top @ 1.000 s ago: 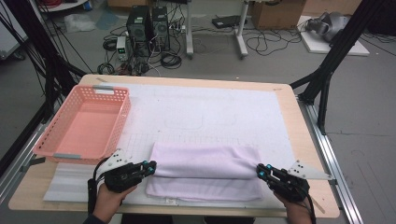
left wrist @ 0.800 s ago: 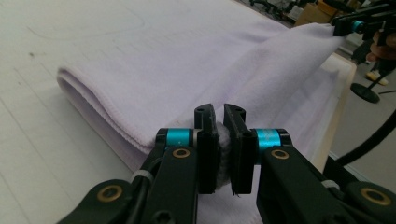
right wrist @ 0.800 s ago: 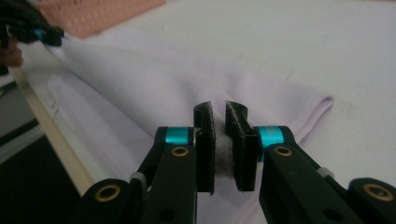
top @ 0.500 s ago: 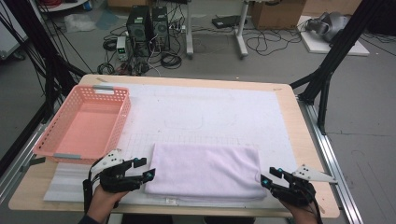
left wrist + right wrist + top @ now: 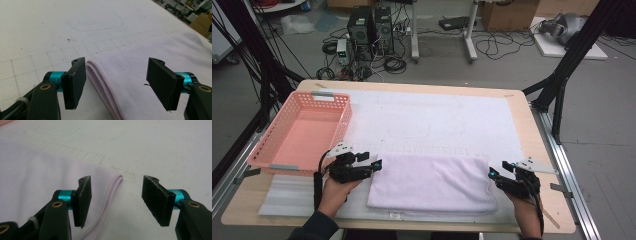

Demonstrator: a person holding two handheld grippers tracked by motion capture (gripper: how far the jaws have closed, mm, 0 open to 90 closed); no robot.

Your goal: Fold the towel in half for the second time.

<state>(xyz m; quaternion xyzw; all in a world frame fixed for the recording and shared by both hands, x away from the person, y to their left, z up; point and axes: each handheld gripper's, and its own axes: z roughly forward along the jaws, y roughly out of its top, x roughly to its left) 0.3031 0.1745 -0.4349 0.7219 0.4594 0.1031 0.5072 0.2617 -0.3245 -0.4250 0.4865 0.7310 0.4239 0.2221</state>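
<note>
Both grippers sit at the near edge of the table in the high view: the left gripper (image 5: 374,165) just off the left end of the folded lilac towel (image 5: 432,182), the right gripper (image 5: 493,173) just off its right end, with a pink basket (image 5: 337,122) beyond the left one. Left gripper view: the jaws, which have just been opening, stand wide and grip nothing, the towel's (image 5: 140,62) folded edge lying between them on the white mat (image 5: 37,32). Right gripper view: the jaws stand wide apart too, and the towel's (image 5: 37,167) rounded corner lies between them, nearer the left one, untouched
</note>
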